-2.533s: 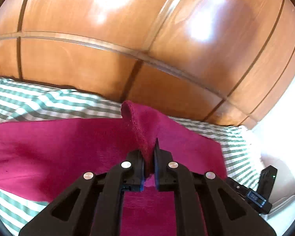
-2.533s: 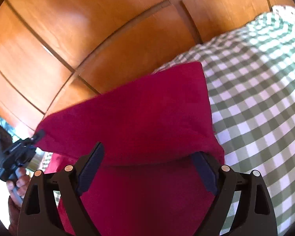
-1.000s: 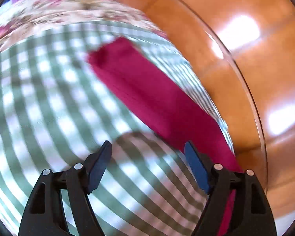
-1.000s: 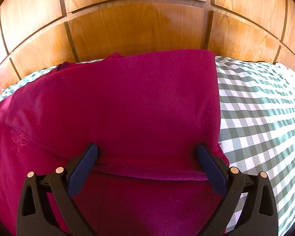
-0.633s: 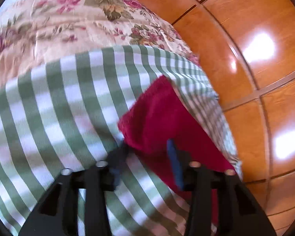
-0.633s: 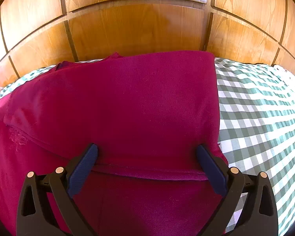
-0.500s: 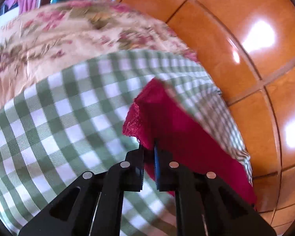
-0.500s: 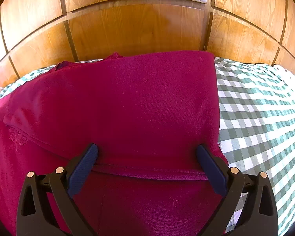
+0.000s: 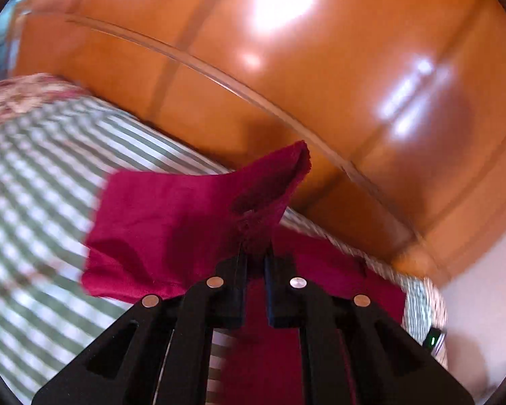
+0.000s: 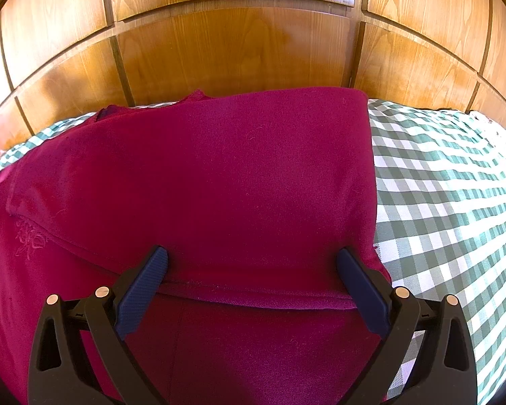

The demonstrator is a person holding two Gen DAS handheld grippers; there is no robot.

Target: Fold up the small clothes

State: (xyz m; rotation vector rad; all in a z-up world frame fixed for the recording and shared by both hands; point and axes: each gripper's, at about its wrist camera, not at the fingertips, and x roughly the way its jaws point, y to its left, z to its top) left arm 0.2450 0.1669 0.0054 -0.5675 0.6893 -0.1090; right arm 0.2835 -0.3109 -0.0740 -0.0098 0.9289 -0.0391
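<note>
Pinching the crimson garment (image 9: 172,222), left claw (image 9: 255,256) closed.

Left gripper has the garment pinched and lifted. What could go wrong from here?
1. The left gripper is shut on only a small bunch near the edge of the crimson garment; it could slip out during the fold.
2. The right gripper is open, its pads spread over the folded part without clamping, so pulling may drag that layer out of line.
3. The wooden headboard looks close behind the lifted flap; a wide swing might hit it.
</note>
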